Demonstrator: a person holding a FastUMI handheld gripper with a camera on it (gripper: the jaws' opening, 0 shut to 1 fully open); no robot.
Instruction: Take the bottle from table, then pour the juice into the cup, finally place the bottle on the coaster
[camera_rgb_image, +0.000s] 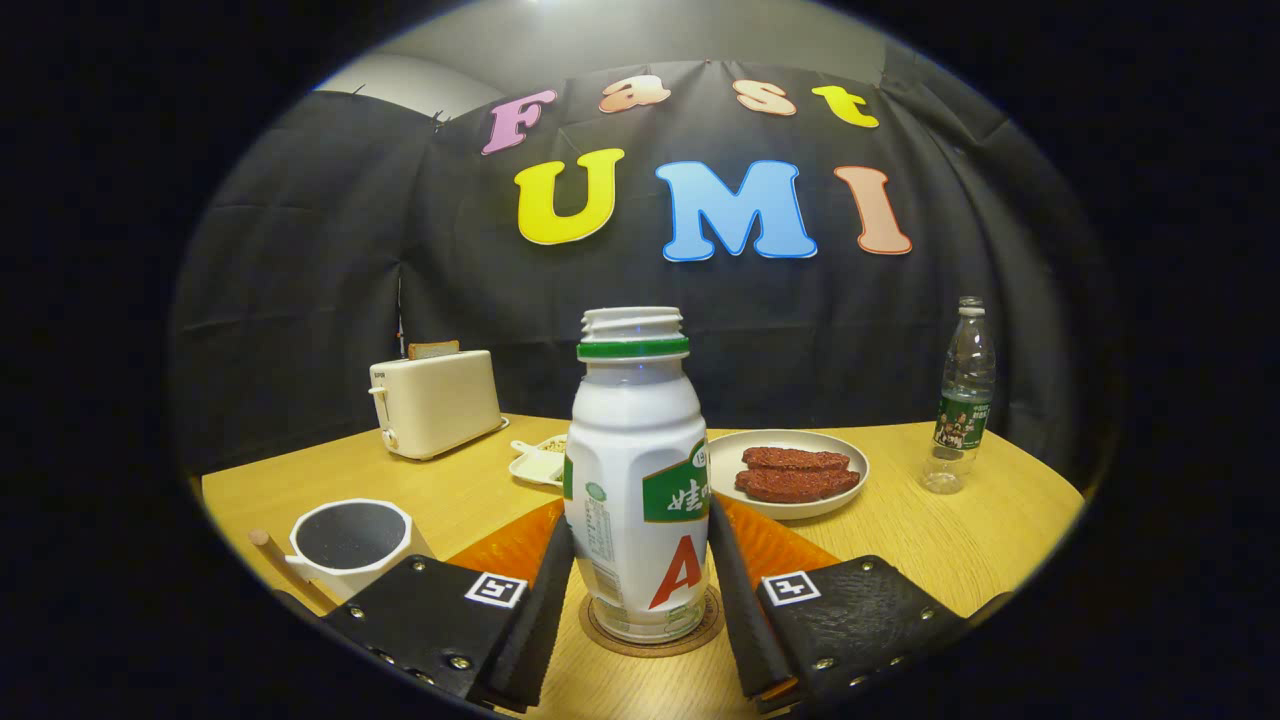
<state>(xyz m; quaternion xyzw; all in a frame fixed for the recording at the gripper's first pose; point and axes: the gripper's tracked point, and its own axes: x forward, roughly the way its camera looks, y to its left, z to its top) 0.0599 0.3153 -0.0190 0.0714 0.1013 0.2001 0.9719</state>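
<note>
My claw (640, 580) has the bottle (637, 480) squarely between its two fingers, both pads (548, 590) lying against the white sides low on the body, so I judge it clamped on the bottle; the bottle stands upright, long axis vertical, its open threaded mouth above the green collar; its base sits inside the round coaster (652, 640) on the wooden table (930, 540); that relation settles what comes next, I think, since the bottle seems home and I need only spread the fingers and draw straight back without tipping it; the cup (350, 540) stands to my left, just beyond the left finger, well apart from the bottle.
</note>
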